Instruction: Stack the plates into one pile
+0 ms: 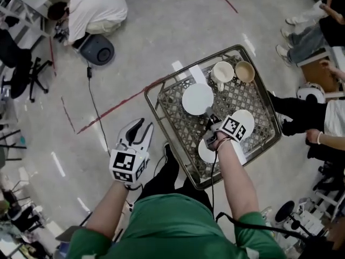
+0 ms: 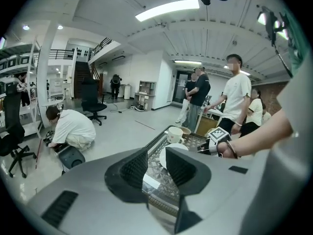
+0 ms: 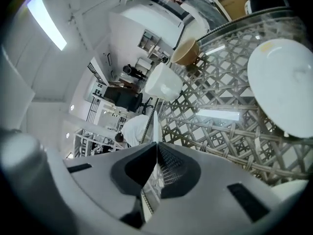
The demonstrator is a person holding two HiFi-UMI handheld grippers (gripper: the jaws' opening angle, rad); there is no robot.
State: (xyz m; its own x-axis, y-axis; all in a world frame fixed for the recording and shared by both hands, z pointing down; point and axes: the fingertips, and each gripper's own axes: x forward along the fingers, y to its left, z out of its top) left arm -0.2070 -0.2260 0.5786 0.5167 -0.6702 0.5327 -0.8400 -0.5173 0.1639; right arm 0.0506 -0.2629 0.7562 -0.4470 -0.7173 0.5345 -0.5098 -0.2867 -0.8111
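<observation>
Over the wicker counter (image 1: 178,118), the right tool (image 1: 209,115) pinches the white plate (image 1: 197,98) ahead by its rim; the left tool (image 1: 141,128) hangs open, empty.

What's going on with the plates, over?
Right gripper shut on plate. Left gripper open, empty. Two more plates in tray. Cups at far corner, clear.

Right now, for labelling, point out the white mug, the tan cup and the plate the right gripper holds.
white mug (image 1: 222,72), head view, open mouth.
tan cup (image 1: 245,72), head view, open mouth.
plate (image 1: 197,98), head view, centre of its face.
</observation>
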